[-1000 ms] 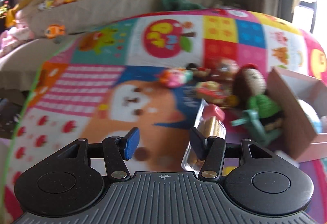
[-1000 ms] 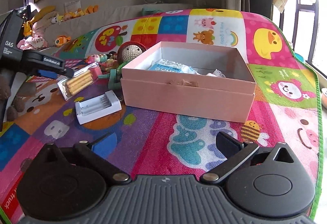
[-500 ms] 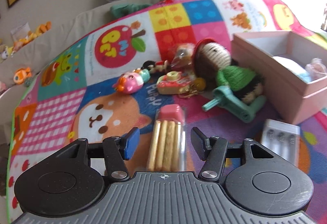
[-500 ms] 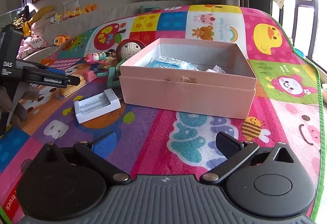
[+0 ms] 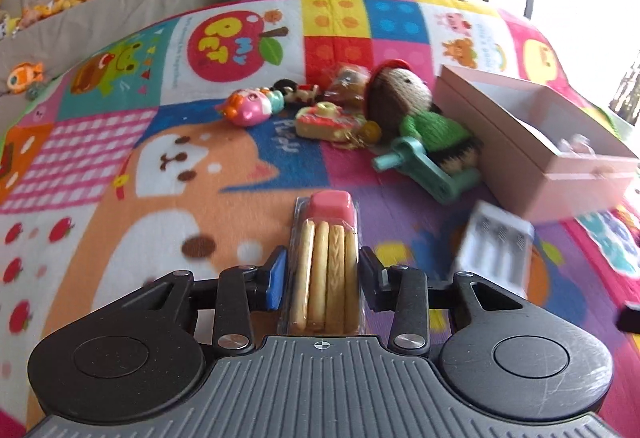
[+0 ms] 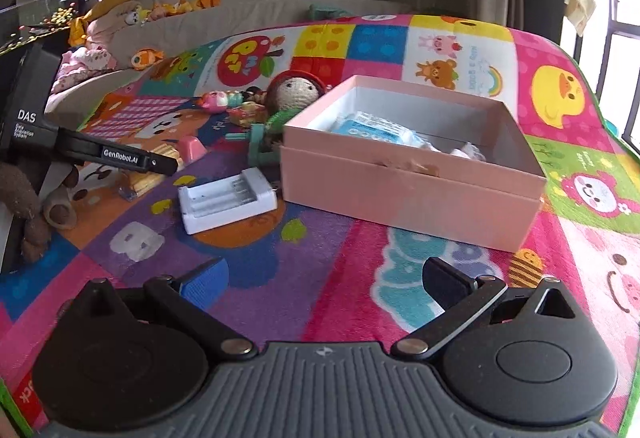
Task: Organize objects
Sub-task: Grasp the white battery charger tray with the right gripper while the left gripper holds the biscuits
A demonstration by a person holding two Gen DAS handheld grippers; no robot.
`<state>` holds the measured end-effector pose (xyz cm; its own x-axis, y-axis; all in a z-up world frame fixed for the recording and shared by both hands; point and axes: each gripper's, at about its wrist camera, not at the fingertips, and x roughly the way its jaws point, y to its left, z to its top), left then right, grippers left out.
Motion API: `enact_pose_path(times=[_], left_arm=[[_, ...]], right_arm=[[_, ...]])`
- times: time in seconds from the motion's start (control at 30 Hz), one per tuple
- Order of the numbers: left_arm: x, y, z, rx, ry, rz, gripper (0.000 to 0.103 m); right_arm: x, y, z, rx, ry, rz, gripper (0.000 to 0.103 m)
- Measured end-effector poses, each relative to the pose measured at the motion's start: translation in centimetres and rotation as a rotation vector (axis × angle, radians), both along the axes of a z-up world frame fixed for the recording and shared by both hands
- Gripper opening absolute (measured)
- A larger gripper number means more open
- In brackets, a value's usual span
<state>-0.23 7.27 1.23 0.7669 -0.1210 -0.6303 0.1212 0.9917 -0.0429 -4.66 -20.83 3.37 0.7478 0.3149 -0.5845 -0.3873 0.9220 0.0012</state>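
A clear pack of biscuit sticks with a pink dip cup (image 5: 326, 258) lies on the colourful play mat (image 5: 200, 174). My left gripper (image 5: 322, 270) straddles the pack. Its jaws are closing, and both pads touch the pack's plastic sides. In the right wrist view the left gripper (image 6: 160, 164) sits low over the pack (image 6: 146, 178) at the left. An open pink box (image 6: 400, 194) with packets inside stands in the middle. My right gripper (image 6: 324, 278) hovers open over the mat in front of the box, holding nothing.
A white battery charger (image 6: 226, 198) lies between the pack and the box (image 5: 560, 166). Behind them are a knitted doll (image 5: 404, 94), a teal hand tool (image 5: 424, 166), a pink fish toy (image 5: 248, 108) and a toy cake (image 5: 324, 120). Plush toys line the back left.
My left gripper swung right, lined up over the biscuit pack, sank toward it and narrowed its jaws onto the pack's sides. The right gripper stayed put.
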Motion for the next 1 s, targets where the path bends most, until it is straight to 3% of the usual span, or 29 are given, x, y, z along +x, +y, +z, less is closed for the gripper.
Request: enact_pose_path(times=[0.1,0.23,0.4,0.43,0.5,0.63,0.87,0.93,1.0], left_arm=[[-2.9,0.2,-0.2,-0.020,-0.025,-0.010,0.042],[-3.5,1.4,-0.2,-0.111,-0.029,0.023,0.042],[-3.4,1.6,-0.2,-0.133,-0.035,0.041,0.042],[-3.4,1.6,-0.2,-0.136,-0.034,0.041,0.042],[-3.5,1.8,-0.3,-0.155,-0.035,0.042,0.042],[-3.6,2.2,-0.3,-0.186,-0.035,0.045,0.042],[-3.6,2.3,-0.3,-0.194,-0.037,0.047,0.042],[-3.6,2.3,-0.3,-0.196,-0.036,0.047,0.042],[-3.6,2.3,-0.3,-0.196,-0.036,0.047,0.042]], right_arm=[[-0.1,2.5,0.4,-0.022,-0.015,0.088,0.103],[1.0,6.2,0.7,-0.066,-0.031,0.186,0.101],[3.4,10.2,0.5,-0.115,-0.014,0.243,0.059],[3.9,10.5,0.4,-0.100,0.020,0.252,0.056],[4.5,10.7,0.0,-0.075,0.088,0.262,0.055],[3.0,9.7,0.1,-0.088,0.105,0.291,0.055],[-1.3,5.5,0.3,-0.228,0.073,0.251,0.057],[-1.8,4.2,0.6,-0.238,0.065,0.202,0.060],[-1.9,3.2,1.3,-0.194,0.059,0.178,0.073]])
